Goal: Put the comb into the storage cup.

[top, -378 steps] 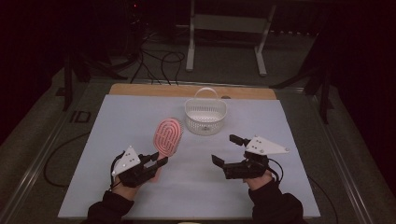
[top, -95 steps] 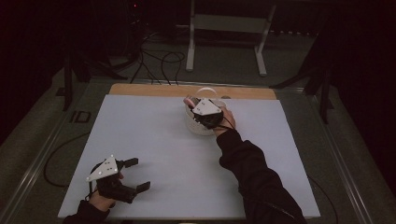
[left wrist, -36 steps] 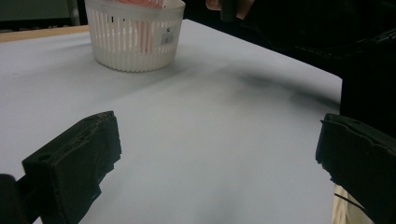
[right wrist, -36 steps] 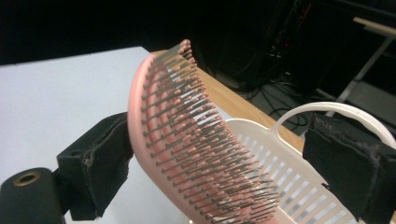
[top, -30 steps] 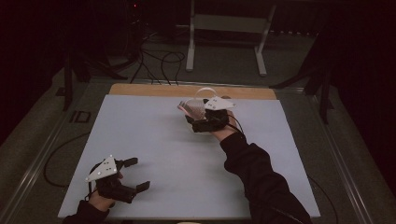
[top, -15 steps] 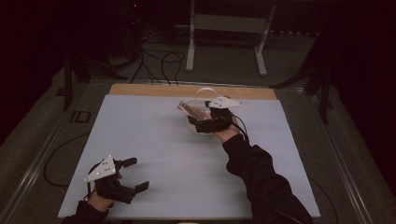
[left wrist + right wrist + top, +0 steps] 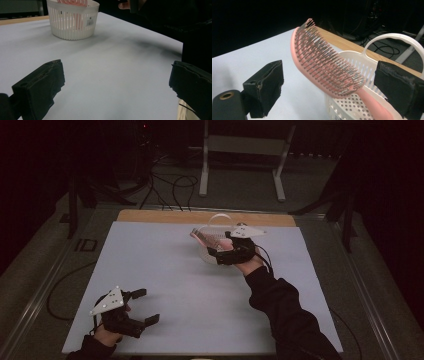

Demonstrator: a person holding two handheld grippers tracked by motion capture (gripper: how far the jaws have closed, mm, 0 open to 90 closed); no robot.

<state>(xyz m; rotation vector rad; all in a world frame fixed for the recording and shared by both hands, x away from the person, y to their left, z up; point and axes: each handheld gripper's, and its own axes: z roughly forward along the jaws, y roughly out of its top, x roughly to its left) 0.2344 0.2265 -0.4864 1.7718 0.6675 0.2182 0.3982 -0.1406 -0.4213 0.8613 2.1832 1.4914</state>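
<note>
At the table's near edge the left gripper (image 7: 141, 306) rests idle, jaws apart. Farther off, the right gripper (image 7: 214, 254), jaws spread, sits by the white basket (image 7: 372, 75), where the pink hairbrush (image 7: 324, 67) now leans, handle down; only withdrawal seems left.

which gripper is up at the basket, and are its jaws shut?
The right gripper, reached out to the white basket with the pink hairbrush; its jaws stand open. The left gripper sits at the near table edge, open too.
</note>
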